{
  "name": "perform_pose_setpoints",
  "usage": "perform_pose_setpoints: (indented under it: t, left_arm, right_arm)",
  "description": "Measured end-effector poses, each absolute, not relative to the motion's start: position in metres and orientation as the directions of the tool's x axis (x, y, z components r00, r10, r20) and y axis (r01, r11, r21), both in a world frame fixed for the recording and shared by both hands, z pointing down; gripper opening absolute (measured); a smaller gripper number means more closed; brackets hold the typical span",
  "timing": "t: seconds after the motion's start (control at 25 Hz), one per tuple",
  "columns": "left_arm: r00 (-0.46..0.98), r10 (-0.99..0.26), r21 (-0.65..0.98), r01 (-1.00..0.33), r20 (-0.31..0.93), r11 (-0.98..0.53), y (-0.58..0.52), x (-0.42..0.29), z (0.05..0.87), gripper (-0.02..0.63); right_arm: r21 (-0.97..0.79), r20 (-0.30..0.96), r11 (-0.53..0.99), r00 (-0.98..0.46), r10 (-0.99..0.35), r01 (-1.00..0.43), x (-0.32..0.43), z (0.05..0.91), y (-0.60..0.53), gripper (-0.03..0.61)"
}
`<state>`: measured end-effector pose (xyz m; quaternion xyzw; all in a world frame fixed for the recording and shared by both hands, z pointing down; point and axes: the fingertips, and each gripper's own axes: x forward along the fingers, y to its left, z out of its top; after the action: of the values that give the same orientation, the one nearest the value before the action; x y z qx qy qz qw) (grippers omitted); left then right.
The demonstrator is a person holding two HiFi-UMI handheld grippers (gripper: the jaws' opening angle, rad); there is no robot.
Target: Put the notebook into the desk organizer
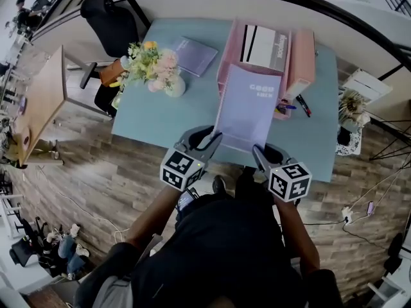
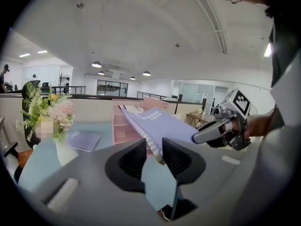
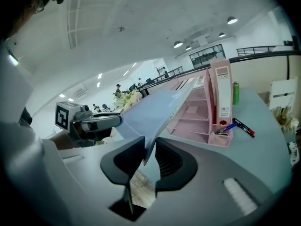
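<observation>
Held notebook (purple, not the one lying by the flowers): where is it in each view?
Head view: held notebook at centre, just before the pink organizer.
Left gripper view: notebook at centre, corner between the jaws, organizer behind it.
Right gripper view: notebook centre-left, edge between the jaws, organizer to its right.
Shared landmark: the organizer.

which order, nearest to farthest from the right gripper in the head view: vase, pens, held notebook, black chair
1. held notebook: its near right corner is clamped in the right gripper.
2. pens: ahead and slightly right, on the table.
3. vase: on the table's left side.
4. black chair: past the table's far left corner.
</observation>
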<state>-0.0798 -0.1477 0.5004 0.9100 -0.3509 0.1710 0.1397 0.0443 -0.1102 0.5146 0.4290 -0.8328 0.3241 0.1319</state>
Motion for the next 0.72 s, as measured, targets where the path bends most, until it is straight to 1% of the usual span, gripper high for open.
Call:
perform_pose_setpoints:
  t: [0.24,0.72]
  left_arm:
    - [0.703,-0.585,0.158,-0.683,0.404,-0.713,-0.114,-0.091,0.503,0.161]
    - [0.709,-0.534,0.224,-0.675,0.461,-0.703,-0.075,-0.104,0.543,0.161]
  right_arm:
    - [-0.428,0.504,0.422,-0.599,-0.623,-0.799,0.031,0.524,-0.077,0.072]
    - [-0.446,0.554,0.388,-0.589,-0.588,-0.807,0.018,0.562,-0.035,0.072]
